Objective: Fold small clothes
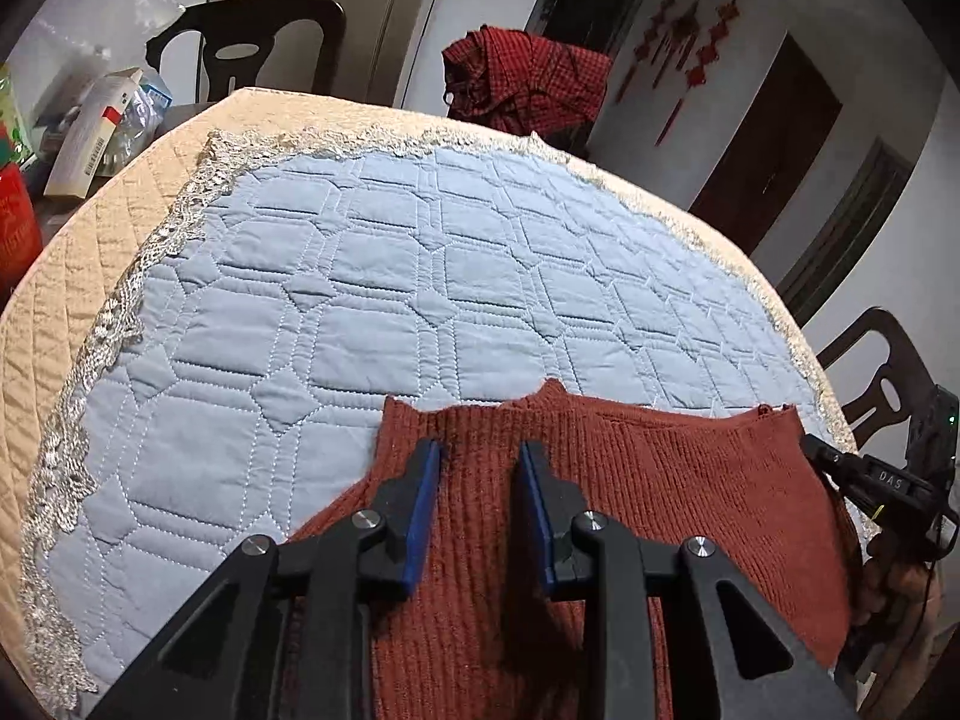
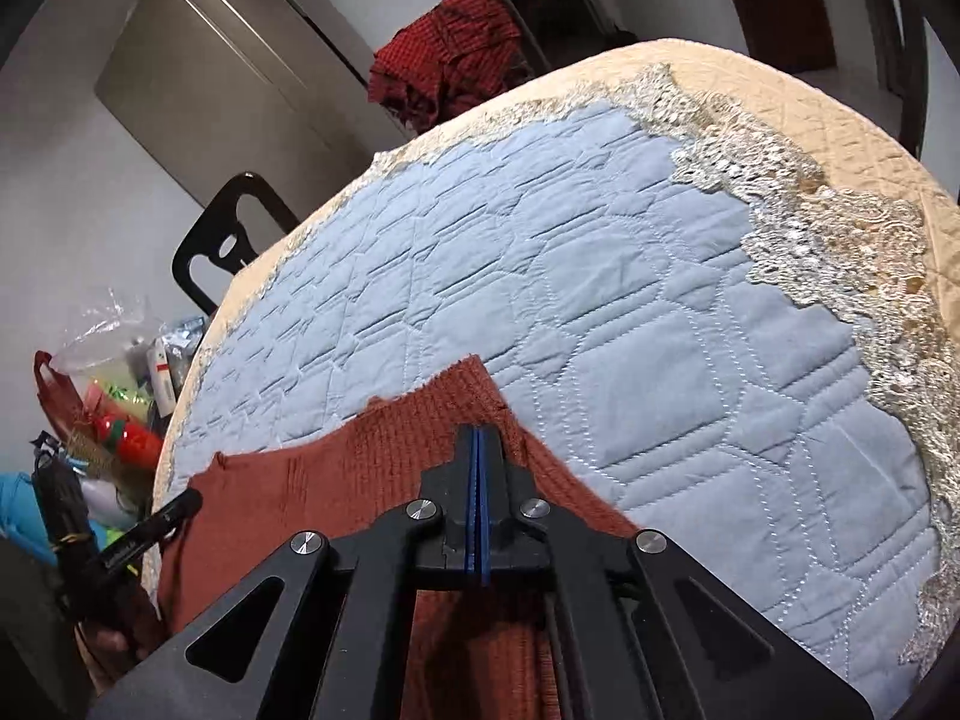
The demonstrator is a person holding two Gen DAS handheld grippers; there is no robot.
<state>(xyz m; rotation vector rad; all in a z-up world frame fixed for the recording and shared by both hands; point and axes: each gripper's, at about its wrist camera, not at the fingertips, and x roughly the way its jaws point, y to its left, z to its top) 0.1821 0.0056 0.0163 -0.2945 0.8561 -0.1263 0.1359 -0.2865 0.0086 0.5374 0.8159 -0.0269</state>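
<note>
Quilted blue cloth covers the counter point(image 1: 420, 276), giving a flat folding surface. Rust knit sweater point(image 1: 600, 480) lies beneath both jaws: left gripper point(image 1: 480, 450) hovers open above it, right gripper point(image 2: 478, 438) is closed, seemingly pinching its edge.

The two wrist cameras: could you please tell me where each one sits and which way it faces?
Left wrist: on the left gripper, facing across the rust knit garment and blue quilted cloth; its open fingers show, right gripper at the edge.
Right wrist: on the right gripper, shut over the garment.
Shared: garment, cloth, red plaid clothing.
</note>
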